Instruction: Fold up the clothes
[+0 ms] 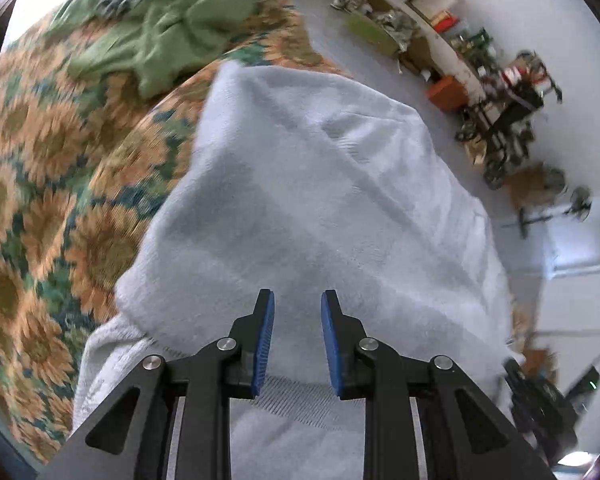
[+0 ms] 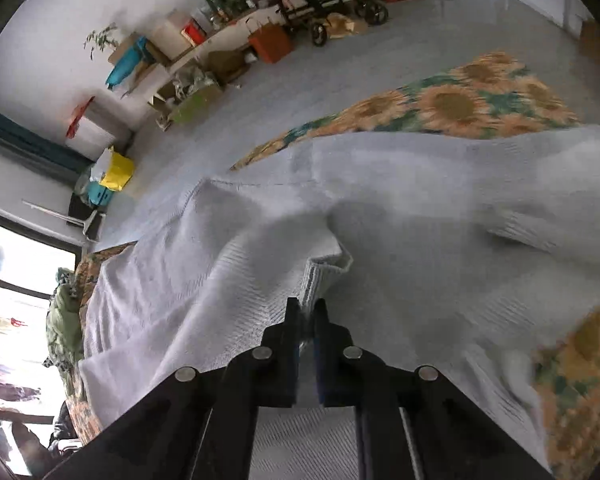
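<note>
A large pale towel [image 1: 320, 184] lies heaped on a bed with a sunflower-print cover [image 1: 40, 200]. In the left wrist view my left gripper [image 1: 298, 312] points down into the towel. Its blue pads [image 1: 266, 336] stand a little apart, and thick towel cloth fills the gap, the ribbed border lying near the finger bases. The top layer rises toward the gripper. In the right wrist view my right gripper [image 2: 308, 308] is shut on a raised ribbed edge of the towel [image 2: 220, 264], its fingers almost touching. Beyond it the towel spreads in wrinkled folds.
A crumpled green garment [image 1: 160, 28] lies further up the bed and shows at the left edge of the right view [image 2: 62, 320]. Grey floor surrounds the bed cover [image 2: 460, 108]. Cluttered shelves [image 1: 420, 28], a pushchair [image 2: 332, 8] and a yellow bag [image 2: 118, 170] line the walls.
</note>
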A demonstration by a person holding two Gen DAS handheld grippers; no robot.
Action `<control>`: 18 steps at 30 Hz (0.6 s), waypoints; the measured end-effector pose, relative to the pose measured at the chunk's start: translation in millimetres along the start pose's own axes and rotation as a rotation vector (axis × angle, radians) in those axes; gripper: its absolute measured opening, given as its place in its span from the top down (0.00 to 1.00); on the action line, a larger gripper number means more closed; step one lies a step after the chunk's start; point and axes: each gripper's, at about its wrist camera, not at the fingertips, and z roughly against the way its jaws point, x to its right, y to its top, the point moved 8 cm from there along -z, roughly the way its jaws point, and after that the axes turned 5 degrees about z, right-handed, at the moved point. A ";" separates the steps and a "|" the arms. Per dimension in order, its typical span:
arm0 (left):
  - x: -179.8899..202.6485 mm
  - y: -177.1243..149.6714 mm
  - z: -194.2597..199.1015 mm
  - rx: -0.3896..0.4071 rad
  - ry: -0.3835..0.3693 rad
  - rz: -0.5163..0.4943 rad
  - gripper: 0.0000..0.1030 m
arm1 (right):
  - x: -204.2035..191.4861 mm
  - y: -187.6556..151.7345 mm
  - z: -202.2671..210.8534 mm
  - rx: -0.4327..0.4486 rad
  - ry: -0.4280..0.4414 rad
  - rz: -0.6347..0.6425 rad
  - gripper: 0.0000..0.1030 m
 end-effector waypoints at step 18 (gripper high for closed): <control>76.8 -42.9 -55.3 -0.055 0.028 -0.347 0.76 | 0.4 -6.0 -15.5 -0.067 0.038 0.209 0.65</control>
